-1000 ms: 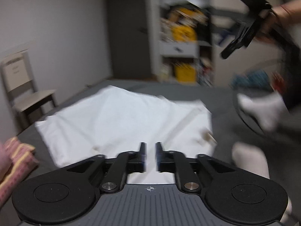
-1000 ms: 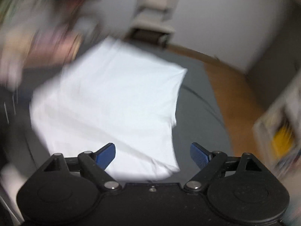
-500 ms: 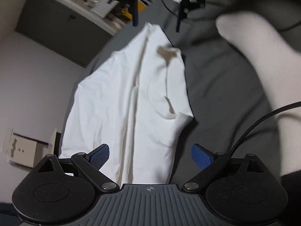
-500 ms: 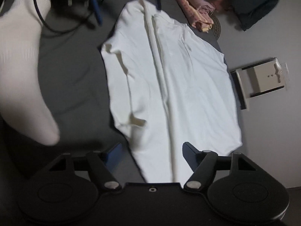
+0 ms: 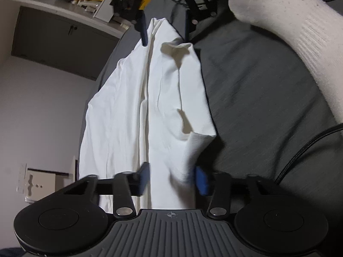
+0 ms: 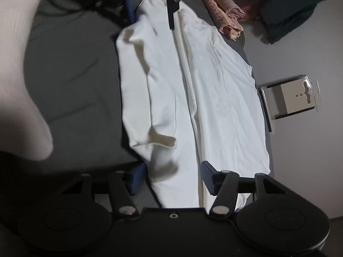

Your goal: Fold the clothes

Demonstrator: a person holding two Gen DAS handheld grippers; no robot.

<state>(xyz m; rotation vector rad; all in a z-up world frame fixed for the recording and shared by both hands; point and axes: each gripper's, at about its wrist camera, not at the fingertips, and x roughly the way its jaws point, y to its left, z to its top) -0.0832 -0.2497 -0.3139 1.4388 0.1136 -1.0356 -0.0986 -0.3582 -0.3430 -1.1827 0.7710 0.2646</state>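
My left gripper (image 5: 172, 181) is black with blue pads, silver screws, a ribbed grey base; white sock (image 5: 300, 32) at two o'clock.

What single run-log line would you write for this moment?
stage: gripping | left gripper: open around white shirt edge | right gripper: open around opposite end | surface: grey bed

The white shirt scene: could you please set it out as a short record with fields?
garment: white shirt, spread lengthwise on a grey bed cover, one long edge lifted into a fold
left gripper: open, fingers either side of one end of the shirt
right gripper: open, fingers either side of the opposite end
other clothes: pink patterned garment beside the shirt
person: white sock on the cover
fold state: lengthwise fold begun, not finished
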